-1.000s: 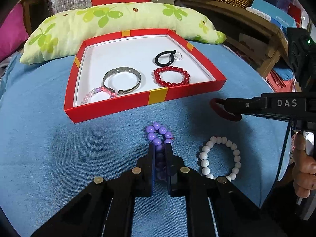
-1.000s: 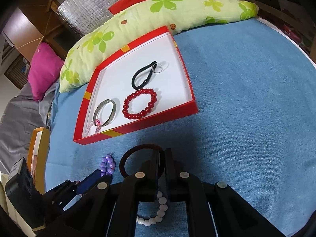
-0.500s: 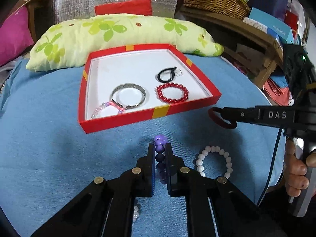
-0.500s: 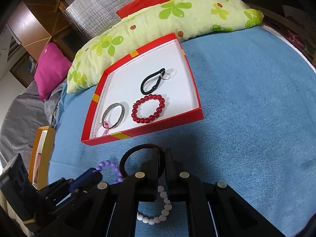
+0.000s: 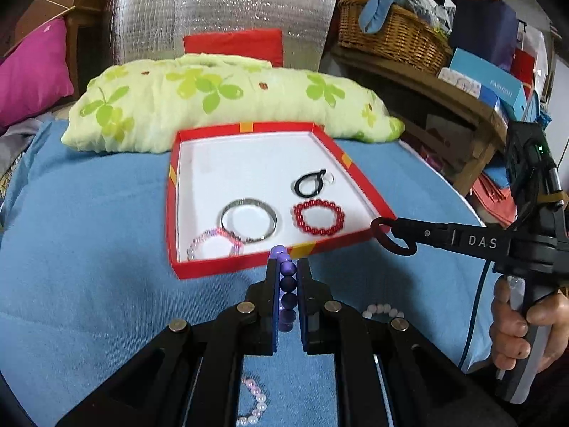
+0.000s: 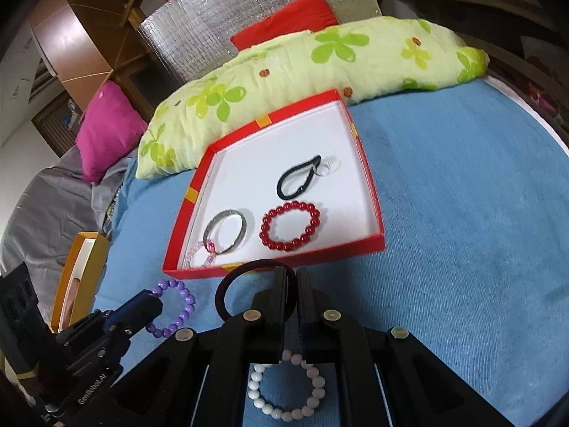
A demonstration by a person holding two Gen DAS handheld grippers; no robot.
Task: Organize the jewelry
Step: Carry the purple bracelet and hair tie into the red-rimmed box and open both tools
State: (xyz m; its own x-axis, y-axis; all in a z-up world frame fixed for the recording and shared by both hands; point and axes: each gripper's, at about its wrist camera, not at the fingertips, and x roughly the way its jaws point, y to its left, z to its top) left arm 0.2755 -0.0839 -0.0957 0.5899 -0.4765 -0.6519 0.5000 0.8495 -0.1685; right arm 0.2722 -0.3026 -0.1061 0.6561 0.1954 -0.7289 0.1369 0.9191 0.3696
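Quick jewelry headcount
Four pieces in one red box (image 5: 227, 268); three beaded bracelets and one dark hair tie (image 6: 227, 293) outside.

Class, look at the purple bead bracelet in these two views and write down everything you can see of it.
The purple bead bracelet is a closed loop of round, glossy beads, seemingly glass or plastic, light violet in the right wrist view and darker between the pads in the left. The left tongs are shut on one side of it, so it seems to hang lifted off the blue cloth, just short of the red box. Only the pads touch it. Its stringing is not visible.
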